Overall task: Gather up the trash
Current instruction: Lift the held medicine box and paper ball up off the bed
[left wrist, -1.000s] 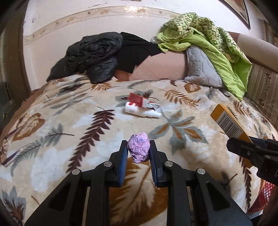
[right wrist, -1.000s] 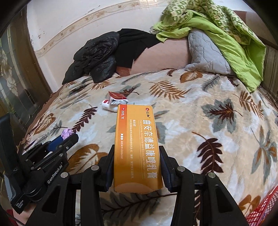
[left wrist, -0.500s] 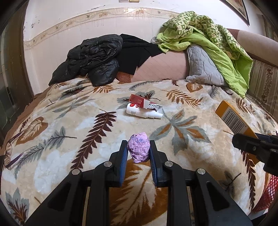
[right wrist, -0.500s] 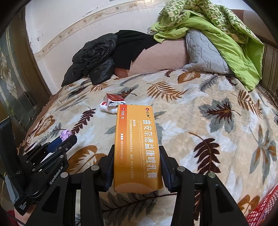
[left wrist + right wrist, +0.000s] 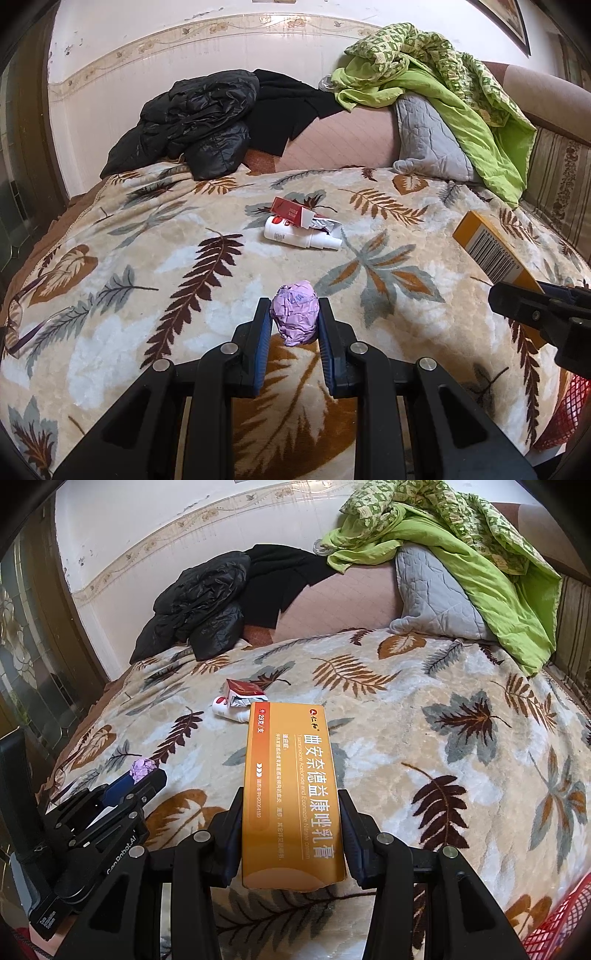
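Observation:
My left gripper (image 5: pixel 294 314) is shut on a crumpled purple wrapper (image 5: pixel 295 314) and holds it above the leaf-patterned blanket (image 5: pixel 147 277). The wrapper also shows in the right wrist view (image 5: pixel 143 768). My right gripper (image 5: pixel 293 805) is shut on a long orange medicine box (image 5: pixel 291 794), which also shows at the right of the left wrist view (image 5: pixel 491 254). A red carton (image 5: pixel 291 212) and a white bottle (image 5: pixel 299 236) lie together in the middle of the blanket, apart from both grippers.
A black jacket (image 5: pixel 192 122), a grey pillow (image 5: pixel 428 140) and a green quilt (image 5: pixel 443 85) are piled at the far side by the wall. A red mesh basket (image 5: pixel 557 923) shows at the bottom right edge. Eyeglasses (image 5: pixel 18 325) lie at the left.
Both grippers have drawn back and risen a little from the bed, each keeping its hold. The items on the blanket have not moved.

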A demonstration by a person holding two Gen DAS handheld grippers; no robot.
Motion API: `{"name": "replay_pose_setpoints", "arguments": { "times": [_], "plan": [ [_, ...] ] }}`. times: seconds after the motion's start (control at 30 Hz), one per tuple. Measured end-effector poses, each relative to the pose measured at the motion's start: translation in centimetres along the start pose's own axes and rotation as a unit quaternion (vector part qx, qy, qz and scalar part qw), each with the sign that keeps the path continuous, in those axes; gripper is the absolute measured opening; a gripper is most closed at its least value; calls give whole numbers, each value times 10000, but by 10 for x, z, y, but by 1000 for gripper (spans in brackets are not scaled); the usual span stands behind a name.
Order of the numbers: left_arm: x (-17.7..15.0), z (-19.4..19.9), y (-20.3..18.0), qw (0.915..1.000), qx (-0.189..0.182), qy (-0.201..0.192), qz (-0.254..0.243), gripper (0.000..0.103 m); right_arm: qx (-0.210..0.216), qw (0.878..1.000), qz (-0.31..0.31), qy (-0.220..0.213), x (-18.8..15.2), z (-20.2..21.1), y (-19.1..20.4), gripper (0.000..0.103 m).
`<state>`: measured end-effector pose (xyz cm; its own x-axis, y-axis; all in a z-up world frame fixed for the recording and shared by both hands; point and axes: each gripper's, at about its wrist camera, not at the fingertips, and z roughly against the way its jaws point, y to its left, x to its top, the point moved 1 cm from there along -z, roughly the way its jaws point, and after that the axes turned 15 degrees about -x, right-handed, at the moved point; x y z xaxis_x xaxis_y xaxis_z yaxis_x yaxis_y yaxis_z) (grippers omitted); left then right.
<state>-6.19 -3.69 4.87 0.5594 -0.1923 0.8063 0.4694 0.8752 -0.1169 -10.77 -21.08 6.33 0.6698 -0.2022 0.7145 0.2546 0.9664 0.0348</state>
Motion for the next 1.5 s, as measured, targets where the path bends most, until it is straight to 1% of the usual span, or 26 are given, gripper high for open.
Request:
{"name": "replay_pose_setpoints", "arguments": {
  "times": [0.37,0.67,1.5],
  "plan": [
    [0,-12,-19,9998,-165,99,-67,23,-116,9997,-189,-33,0,2,-18,49],
    [-3,-21,-34,9993,-267,188,-158,23,-158,9988,-456,60,1,-1,-39,49],
    [-2,-19,-31,9993,-325,149,-75,23,-188,9989,-416,35,0,0,-34,49]
  ]
}}
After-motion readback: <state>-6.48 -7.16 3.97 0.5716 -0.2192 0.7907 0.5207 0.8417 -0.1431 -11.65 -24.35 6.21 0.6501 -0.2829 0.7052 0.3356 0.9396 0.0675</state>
